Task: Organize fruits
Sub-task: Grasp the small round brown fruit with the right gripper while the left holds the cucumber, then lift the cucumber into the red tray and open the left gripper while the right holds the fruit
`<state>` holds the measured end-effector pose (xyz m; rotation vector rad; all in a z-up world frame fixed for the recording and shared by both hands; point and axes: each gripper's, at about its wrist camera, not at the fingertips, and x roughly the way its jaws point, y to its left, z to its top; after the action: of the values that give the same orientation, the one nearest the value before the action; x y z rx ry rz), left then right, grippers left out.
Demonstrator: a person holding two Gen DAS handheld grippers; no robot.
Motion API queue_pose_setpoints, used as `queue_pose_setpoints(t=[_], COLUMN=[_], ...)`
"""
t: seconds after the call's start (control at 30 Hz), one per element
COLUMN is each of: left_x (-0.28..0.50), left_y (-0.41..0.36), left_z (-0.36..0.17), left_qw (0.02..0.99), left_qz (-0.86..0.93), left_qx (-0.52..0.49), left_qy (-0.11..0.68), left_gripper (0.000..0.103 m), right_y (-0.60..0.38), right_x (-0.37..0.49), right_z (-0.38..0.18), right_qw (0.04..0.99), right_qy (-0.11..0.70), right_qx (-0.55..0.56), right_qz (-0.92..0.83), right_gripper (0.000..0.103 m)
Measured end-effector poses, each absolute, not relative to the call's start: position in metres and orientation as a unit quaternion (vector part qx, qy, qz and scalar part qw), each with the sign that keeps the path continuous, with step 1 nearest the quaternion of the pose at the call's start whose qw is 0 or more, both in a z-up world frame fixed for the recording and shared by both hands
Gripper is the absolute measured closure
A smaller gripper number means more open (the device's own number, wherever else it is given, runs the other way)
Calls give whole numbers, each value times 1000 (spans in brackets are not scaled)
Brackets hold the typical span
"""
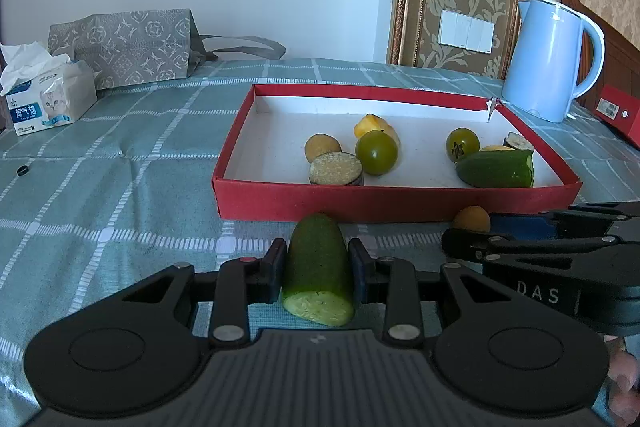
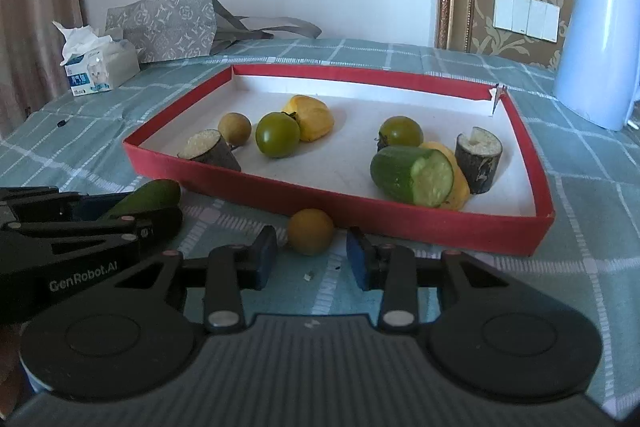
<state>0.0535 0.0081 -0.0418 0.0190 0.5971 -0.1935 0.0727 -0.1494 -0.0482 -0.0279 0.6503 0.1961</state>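
While the left gripper (image 1: 316, 273) is clamped on a cucumber piece (image 1: 318, 267), with one pad pressing each green side, the right gripper (image 2: 312, 259) stands with its jaws apart around a small yellow-brown round fruit (image 2: 311, 231), which is not yet pinched. Both things lie on the checked tablecloth (image 1: 120, 155), just in front of the near wall of the red box (image 1: 396, 201). Inside the box already rest two green tomatoes, another cucumber piece (image 2: 412, 175), two dark-skinned cut pieces, yellow fruit and one more round fruit.

To do the step well, the left side should probably lift the cucumber clearly above the near wall before it goes forward, otherwise the thin cardboard may be pushed. A free spot seems to be at the left of the box floor. The right jaws should close gently and centred, because the round fruit can roll away toward the box wall. The two tools are near each other, so one at a time seems safer.
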Motion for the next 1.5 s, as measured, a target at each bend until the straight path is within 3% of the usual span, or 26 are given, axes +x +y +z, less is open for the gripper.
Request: queue_pose_setpoints(t=[0.17,0.2,0.27,0.87,1.5], left_x=[54,54,54,50,57], left_y=[8,9,8,9,-12], left_z=[-42,-42,-42,-41,1], left_qw=[951,951,951,951,962], left_qz=[-96,-95,-96,-103,-125], left_qx=[8,9,9,6,27], left_qy=[294,294,293,291,241], left_gripper=[70,70,71,70,70], right_y=[-147,-144,-144,-196,-206], right_x=[72,72,71,45,46], right_z=[-50,-51,-51,-43,-46], right_qw=[946,946,946,955,950], right_qy=[312,309,306,291,307], right_qx=[-6,-18,-17,18,29], right_qz=[93,94,106,55,51], right_gripper=[62,63,79,79,79])
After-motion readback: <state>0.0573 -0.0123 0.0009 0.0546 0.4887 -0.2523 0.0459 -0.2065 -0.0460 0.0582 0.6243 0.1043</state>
